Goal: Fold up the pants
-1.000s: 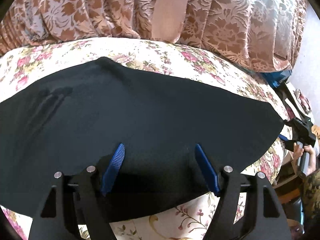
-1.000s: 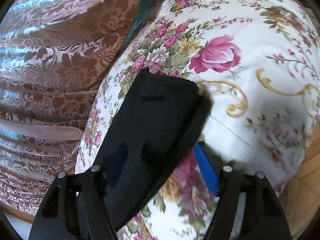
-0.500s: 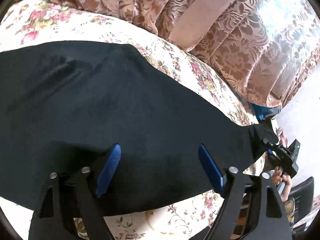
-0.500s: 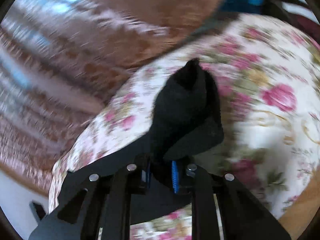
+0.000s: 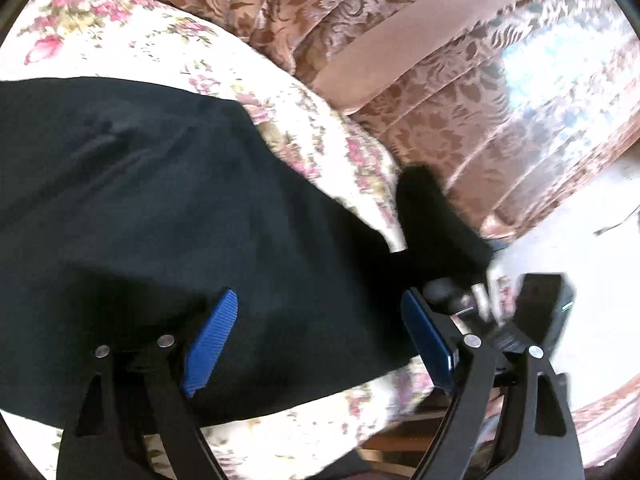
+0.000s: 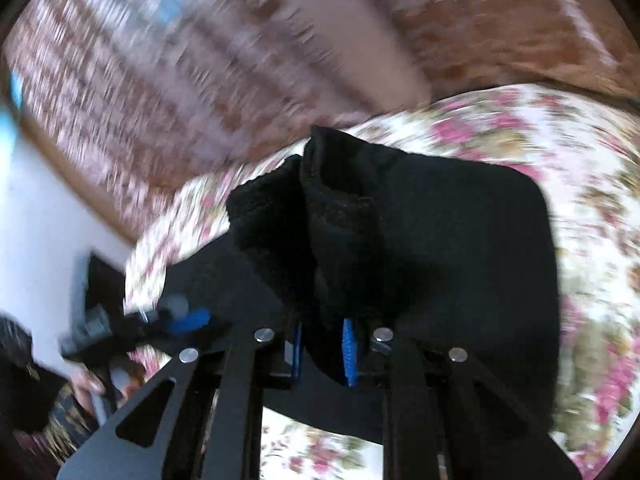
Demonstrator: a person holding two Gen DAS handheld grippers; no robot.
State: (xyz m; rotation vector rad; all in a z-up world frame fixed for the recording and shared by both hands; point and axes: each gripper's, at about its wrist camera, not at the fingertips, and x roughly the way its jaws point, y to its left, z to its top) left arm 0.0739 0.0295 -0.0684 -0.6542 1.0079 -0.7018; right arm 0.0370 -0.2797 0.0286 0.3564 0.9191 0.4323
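Black pants [image 5: 168, 216] lie spread over a flower-printed bed [image 5: 320, 148], their dark cloth covering most of its top. The near hem runs along the bed's near edge, and the far side leaves a strip of floral cover bare below the brown patterned curtain [image 5: 400, 92] that hangs behind the bed.

The left gripper [image 5: 320, 336] hangs over the near edge of the pants with its jaws spread wide, having just been opening. Its blue pads [image 5: 212, 340] stand well apart above the cloth, and nothing is pinched between them; whether the tips brush the fabric cannot be told.

The right gripper [image 6: 323, 350] is clamped on the pants, its jaws having just been closing. A bunch of the black cloth is caught between its blue pads [image 6: 349, 350], which sit close together with only the fabric between them. From the pinch, the end of the pants rises in a rumpled fold, lifted off the bed and turned back over the flat part of the garment. The right wrist view is smeared by blur, so the curtain and the bed's print are streaked.

In the left wrist view that lifted end shows as a dark flap at the bed's right end, with the right gripper's body just beside the left gripper's right finger. In the right wrist view, a hand [image 6: 96, 388] holds the left gripper at the lower left.
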